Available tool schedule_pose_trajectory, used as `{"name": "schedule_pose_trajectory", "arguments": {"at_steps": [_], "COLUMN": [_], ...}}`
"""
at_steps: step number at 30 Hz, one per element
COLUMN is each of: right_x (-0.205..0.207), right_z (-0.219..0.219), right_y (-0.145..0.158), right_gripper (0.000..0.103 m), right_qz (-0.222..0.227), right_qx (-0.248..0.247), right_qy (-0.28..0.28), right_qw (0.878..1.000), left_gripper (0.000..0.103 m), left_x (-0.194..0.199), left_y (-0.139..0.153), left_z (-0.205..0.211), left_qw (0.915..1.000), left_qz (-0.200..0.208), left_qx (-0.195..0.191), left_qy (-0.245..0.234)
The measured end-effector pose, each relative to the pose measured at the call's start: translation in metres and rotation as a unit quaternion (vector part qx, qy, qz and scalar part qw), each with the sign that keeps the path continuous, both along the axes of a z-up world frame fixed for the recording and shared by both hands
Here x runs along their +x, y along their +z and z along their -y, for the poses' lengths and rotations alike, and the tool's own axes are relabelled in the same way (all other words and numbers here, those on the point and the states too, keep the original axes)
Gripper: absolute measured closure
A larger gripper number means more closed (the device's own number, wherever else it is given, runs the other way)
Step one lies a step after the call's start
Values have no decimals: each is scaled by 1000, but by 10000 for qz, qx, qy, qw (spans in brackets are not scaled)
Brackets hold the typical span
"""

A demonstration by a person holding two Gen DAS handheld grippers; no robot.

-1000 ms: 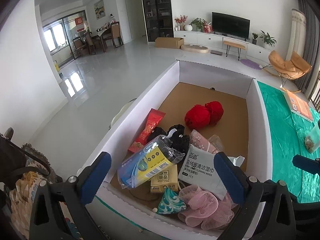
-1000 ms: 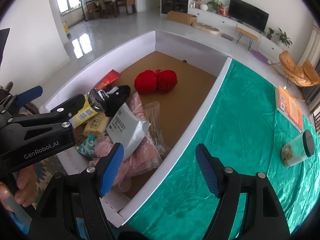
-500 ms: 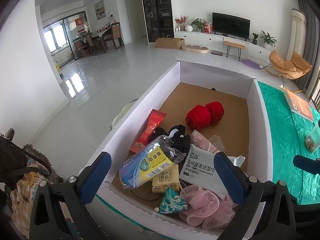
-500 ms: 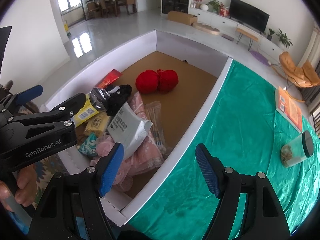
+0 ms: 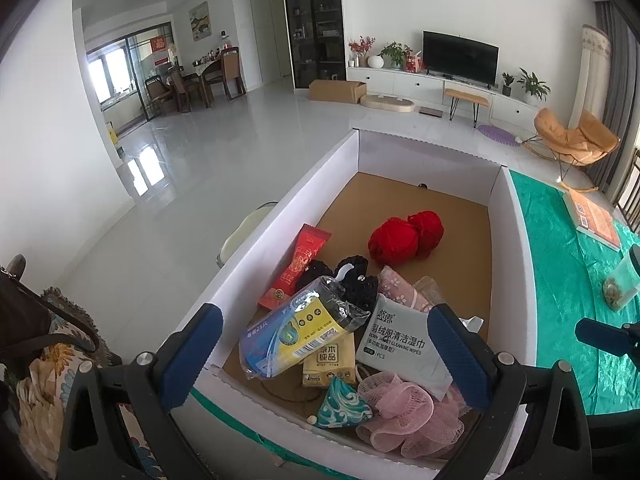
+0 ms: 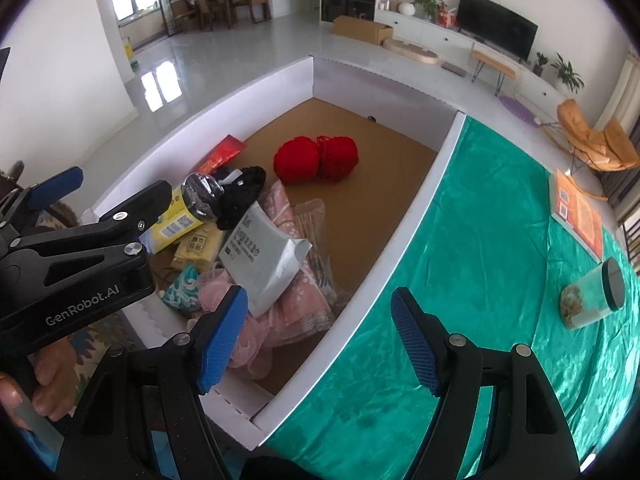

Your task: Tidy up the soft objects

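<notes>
An open white cardboard box (image 5: 280, 232) (image 6: 416, 208) holds a pile of soft goods. Two red yarn balls (image 5: 404, 236) (image 6: 316, 158) lie apart toward the far end. Nearer are a yellow-and-blue wrapped roll (image 5: 300, 332), a white wet-wipes pack (image 5: 396, 340) (image 6: 260, 252), black fabric (image 5: 352, 280), a pink mesh sponge (image 5: 404, 412) and a teal pouch (image 5: 342, 400). My left gripper (image 5: 326, 356) (image 6: 104, 194) hovers open above the box's near end, holding nothing. My right gripper (image 6: 320, 340) is open and empty over the box's right wall.
A green cloth (image 6: 480, 240) covers the table right of the box. On it stand a clear jar with a black lid (image 6: 592, 296) and an orange book (image 6: 576, 212). A hand (image 6: 44, 384) grips the left tool. A living room floor lies beyond.
</notes>
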State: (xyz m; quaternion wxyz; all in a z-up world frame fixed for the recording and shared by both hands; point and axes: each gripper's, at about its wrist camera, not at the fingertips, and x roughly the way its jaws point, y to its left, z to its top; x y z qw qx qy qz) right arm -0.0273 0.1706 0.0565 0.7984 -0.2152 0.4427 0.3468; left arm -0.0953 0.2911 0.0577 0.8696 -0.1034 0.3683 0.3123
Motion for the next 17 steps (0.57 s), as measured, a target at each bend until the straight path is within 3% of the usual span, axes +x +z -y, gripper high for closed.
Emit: {"name": "schedule_pose_trajectory", "arguments": {"at_steps": [17], "right_x": [-14], "right_z": [-3], "right_y": [10], "right_gripper": [23], "right_qz": [80], "right_qx": [23], "right_qy": [107], "right_qw": [9999], "left_gripper": [1], "left_x": [-8], "left_y": [9], "left_z": [3], "left_qw": [9998], "left_qz": [159], "left_qx": [115], "left_qy": [77]}}
